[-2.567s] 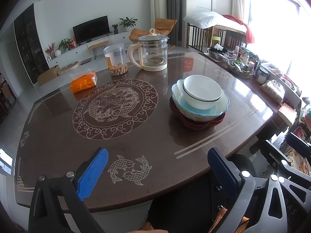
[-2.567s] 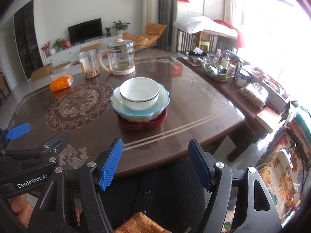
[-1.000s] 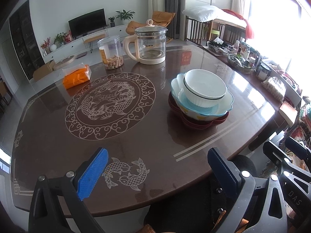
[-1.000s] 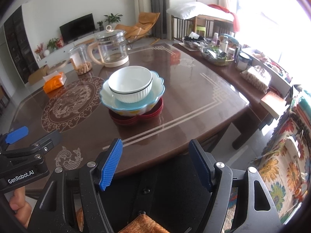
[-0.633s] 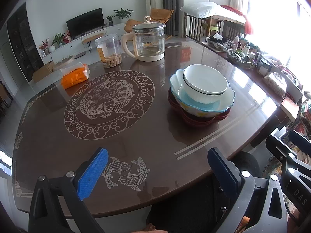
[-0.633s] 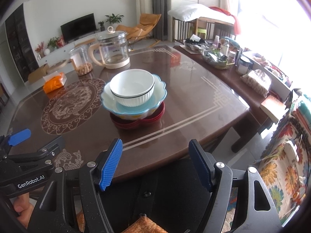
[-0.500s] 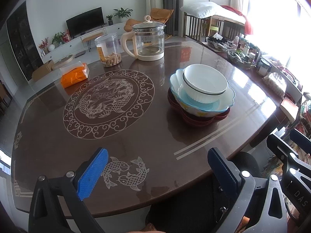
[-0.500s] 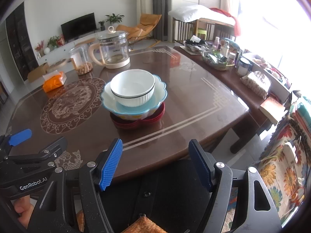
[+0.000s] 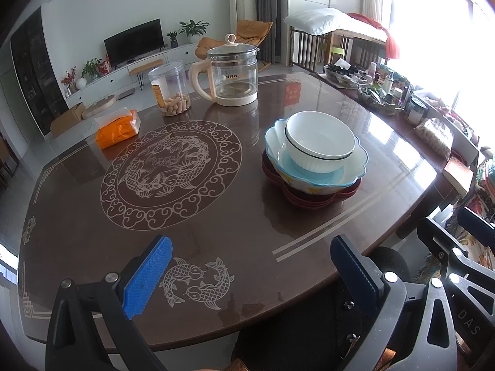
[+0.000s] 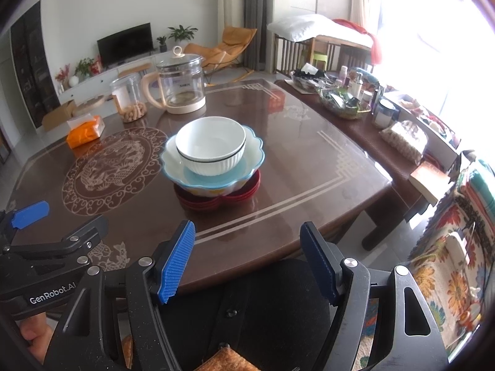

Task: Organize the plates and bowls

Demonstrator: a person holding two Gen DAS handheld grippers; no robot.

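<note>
Both grippers have advanced slightly toward the table since the earliest frames; the stack sits larger in both views, and nothing on the table has shifted.

Left gripper (image 9: 247, 273): jaws spread wide, empty, held over the near edge of the table (image 9: 216, 222) above the fish inlay. Right gripper (image 10: 247, 259): jaws spread wide, empty, held just off the near edge, aimed at the stack.

Stack location: right half of the table, between the near edge and the far edge, well apart from both grippers. Composition, bottom to top: red plates (image 10: 216, 199), scalloped blue bowl (image 10: 212, 167), white bowl (image 10: 210, 145). The white bowl sits upright inside the blue bowl.

Task status (judgement): either the pieces are already nested and the work is nearly finished, or the stack has yet to be taken apart; the frames do not settle which. No piece is gripped. No separate destination for plates or bowls is visible.

Other items, toward the far left corner: orange pack (image 9: 117, 128), jar (image 9: 170, 91), kettle (image 9: 230, 74). All stand well apart from the stack.

Obstructions: none between grippers and stack. A side bench (image 10: 371, 136) with clutter runs beside the right edge; it limits room for set-down on that side.
</note>
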